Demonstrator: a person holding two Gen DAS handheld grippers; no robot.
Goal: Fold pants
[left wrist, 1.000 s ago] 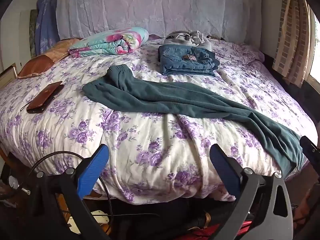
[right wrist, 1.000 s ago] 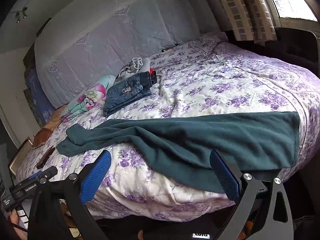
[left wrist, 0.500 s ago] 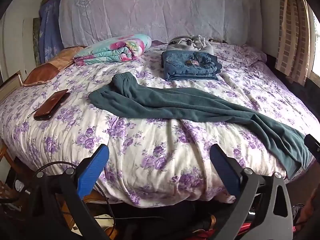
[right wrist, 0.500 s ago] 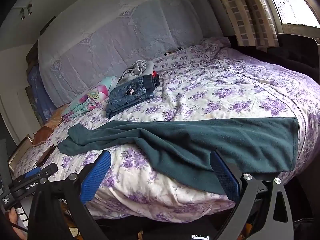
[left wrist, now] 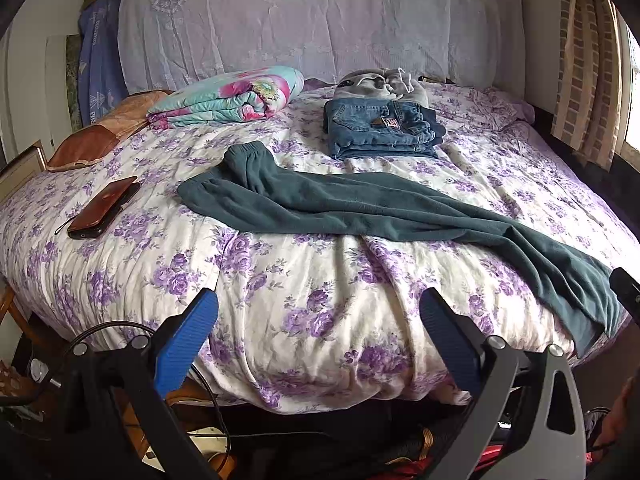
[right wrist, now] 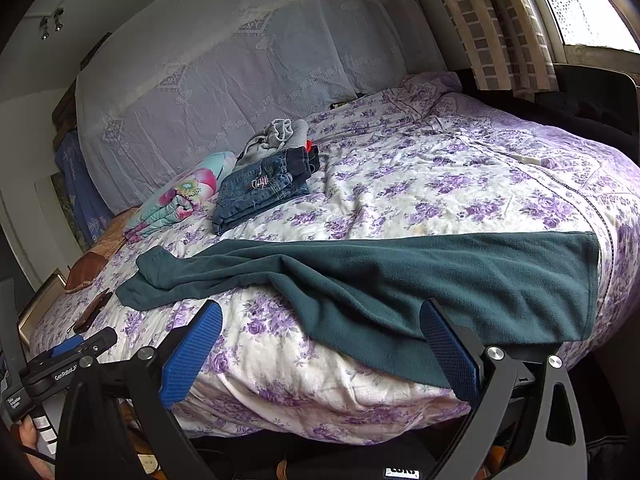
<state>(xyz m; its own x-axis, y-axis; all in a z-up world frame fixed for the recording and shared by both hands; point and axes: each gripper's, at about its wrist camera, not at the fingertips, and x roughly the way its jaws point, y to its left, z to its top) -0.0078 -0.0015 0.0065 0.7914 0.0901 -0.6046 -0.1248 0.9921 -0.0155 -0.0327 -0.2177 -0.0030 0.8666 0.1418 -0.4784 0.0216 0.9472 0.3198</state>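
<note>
The green pants (left wrist: 384,208) lie long and flat across the front part of the bed (left wrist: 304,304); the leg ends point to the left side of the bed and the waist end (right wrist: 560,280) hangs a little over the front right corner; the left gripper (left wrist: 318,320) is held in the air just in front of the bed's edge, its blue fingers (left wrist: 188,336) wide apart with nothing between them; the right gripper (right wrist: 320,328) is held by the bed's front edge too, near the waist end, its jaws also wide apart and holding nothing; behind the pants, closer to the head of the bed, sit folded jeans (left wrist: 380,132) and a rolled flowery blanket (left wrist: 228,96); a phone (left wrist: 104,208) lies on the bed left of the pants.
</note>
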